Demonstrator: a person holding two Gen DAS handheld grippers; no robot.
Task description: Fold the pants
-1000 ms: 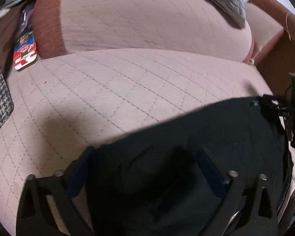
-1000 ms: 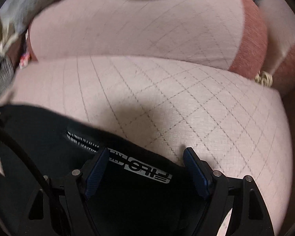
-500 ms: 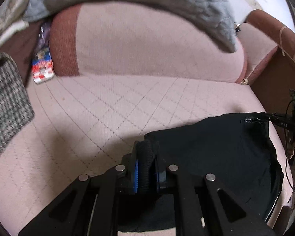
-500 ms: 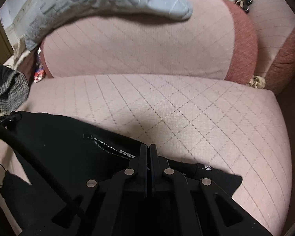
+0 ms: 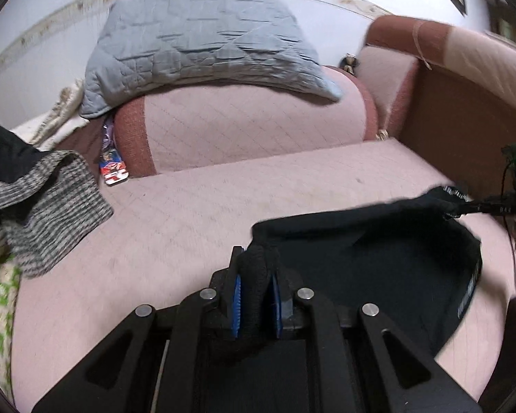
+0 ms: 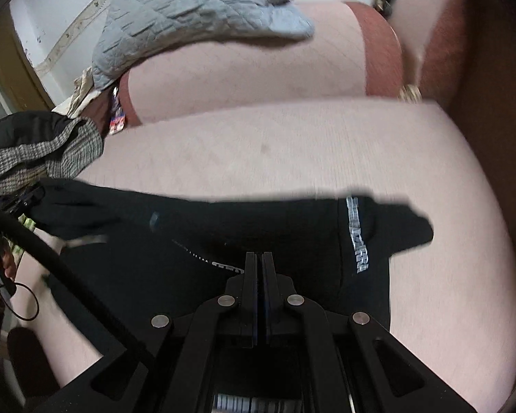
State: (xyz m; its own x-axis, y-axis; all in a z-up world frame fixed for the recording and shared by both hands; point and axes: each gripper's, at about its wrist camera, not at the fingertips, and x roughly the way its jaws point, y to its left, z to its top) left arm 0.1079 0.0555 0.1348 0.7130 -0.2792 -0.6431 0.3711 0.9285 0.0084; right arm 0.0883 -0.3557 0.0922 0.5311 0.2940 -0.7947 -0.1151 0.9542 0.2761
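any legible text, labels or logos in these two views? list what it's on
Nothing reads cleanly.
Silver lettering strip on the black pants: motion-blurred, unreadable.
Small white print by the right gripper: too small, partly hidden.
Waistband print: blurred.
Red-and-blue packet beside the sofa cushion: print too small.

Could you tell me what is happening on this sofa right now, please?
A person is folding black pants on a pink sofa seat with two handheld grippers. The left gripper is shut on a bunched edge of the fabric, and the right gripper is shut on another edge, the cloth stretched between them. A grey quilt lies over the backrest, untouched.
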